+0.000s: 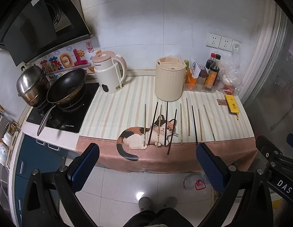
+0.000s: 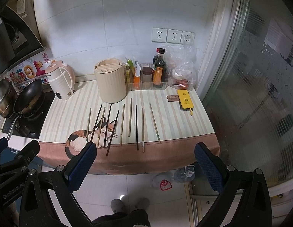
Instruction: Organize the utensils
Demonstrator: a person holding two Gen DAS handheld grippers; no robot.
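Both claws hang released, short of the counter's front edge, over the floor tiles. Left gripper (image 1: 147, 167) has its blue pads spread wide with nothing between them; right gripper (image 2: 145, 166) is the same, pads apart and bare.

Landmark: the cream holder (image 1: 169, 78), a ribbed tub with slots in its lid, standing upright on the striped cloth (image 1: 112, 109). Chopsticks (image 1: 181, 125) lie in a loose row just in front of the holder, ten or so, dark and pale mixed, each pointing roughly away from the holder toward the cloth's pink hem. Several left ones cross the printed cat (image 1: 146, 134).

Left of the holder stands a pink kettle (image 1: 109, 71), and farther left a wok (image 1: 67, 87) and steel pot (image 1: 32, 82) sit on the hob. Right of the holder are sauce bottles (image 1: 212, 71) in a clear tray, then a yellow phone (image 1: 231, 104) nearer the front.
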